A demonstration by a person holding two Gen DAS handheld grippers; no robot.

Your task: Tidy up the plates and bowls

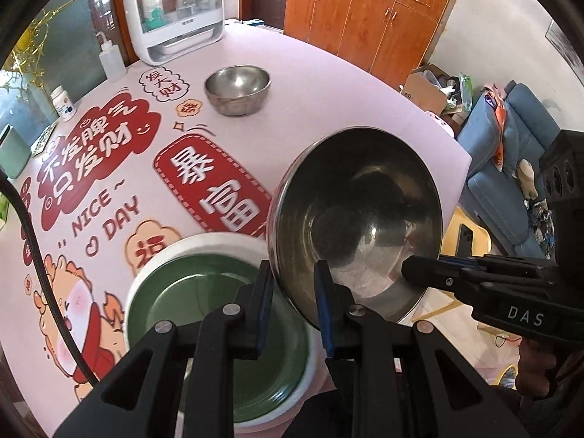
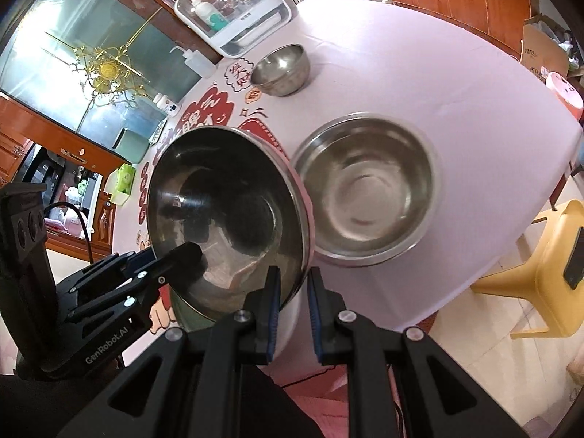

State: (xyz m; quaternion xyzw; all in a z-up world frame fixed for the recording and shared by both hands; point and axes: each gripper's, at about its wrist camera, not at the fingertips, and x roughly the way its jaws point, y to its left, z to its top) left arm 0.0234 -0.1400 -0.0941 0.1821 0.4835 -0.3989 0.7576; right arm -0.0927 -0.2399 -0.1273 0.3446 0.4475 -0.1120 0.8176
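Note:
A wide steel bowl [image 1: 359, 215] [image 2: 219, 200] hangs tilted above the table, held by its rim from both sides. My left gripper [image 1: 294, 277] [image 2: 182, 255] is shut on its near-left rim, and my right gripper [image 2: 294, 281] [image 1: 416, 272] is shut on the opposite rim. Under and beside the held bowl a green dish with a white rim [image 1: 219, 292] [image 2: 179, 308] rests on the table. To the right of the held bowl a deep steel bowl [image 2: 365, 189] stands on the cloth. Farther back sits a small steel bowl [image 1: 237, 87] [image 2: 281, 69].
The pink printed tablecloth [image 1: 321, 73] covers a round table. A white lidded cabinet [image 1: 175, 11], a squeeze bottle [image 1: 111, 54] and a small jar [image 1: 62, 103] line the far-left edge. A yellow stool [image 2: 547, 270] and a blue sofa [image 1: 511, 168] stand beyond the right edge.

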